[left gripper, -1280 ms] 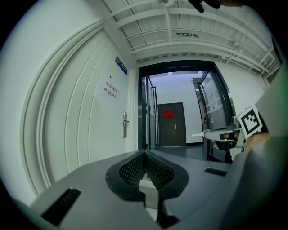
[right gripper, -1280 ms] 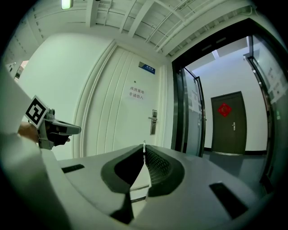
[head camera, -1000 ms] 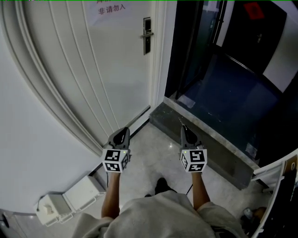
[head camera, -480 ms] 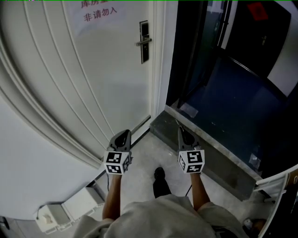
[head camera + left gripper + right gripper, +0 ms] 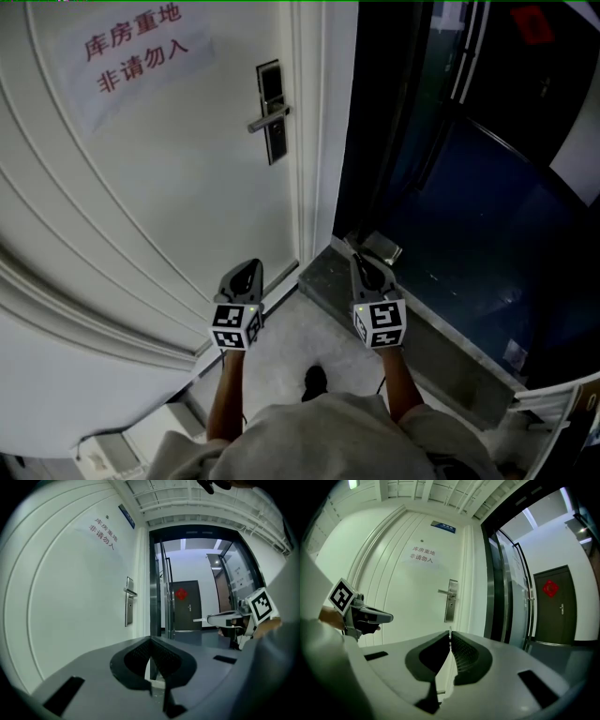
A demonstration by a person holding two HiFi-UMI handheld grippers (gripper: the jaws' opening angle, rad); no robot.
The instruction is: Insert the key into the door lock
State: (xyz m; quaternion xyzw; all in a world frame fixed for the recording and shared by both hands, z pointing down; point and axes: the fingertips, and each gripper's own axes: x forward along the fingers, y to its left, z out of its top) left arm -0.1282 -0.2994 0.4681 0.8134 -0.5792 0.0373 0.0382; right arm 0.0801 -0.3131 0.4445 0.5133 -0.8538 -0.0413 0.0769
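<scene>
The white door (image 5: pixel 169 187) carries a dark lock plate with a silver lever handle (image 5: pixel 271 113), also seen in the left gripper view as the lock plate (image 5: pixel 128 603) and in the right gripper view as the lock plate (image 5: pixel 450 601). My right gripper (image 5: pixel 356 259) is held level, shut on a thin silver key (image 5: pixel 349 244), whose tip (image 5: pixel 450 631) pokes out above the closed jaws. It is still well short of the lock. My left gripper (image 5: pixel 250 268) hangs beside it to the left, jaws closed together with nothing between them (image 5: pixel 151 640).
A paper sign with red characters (image 5: pixel 136 47) is stuck on the door. Right of the door frame stand dark glass panels (image 5: pixel 469 187) over a grey stone sill (image 5: pixel 422 314). A dark door with a red ornament (image 5: pixel 182 605) lies beyond. My shoe (image 5: pixel 315 380) is on the pale floor.
Both grippers have advanced together toward the door. The lock and the sign have grown larger and slid lower in the head view. Both jaws stayed as they were.
</scene>
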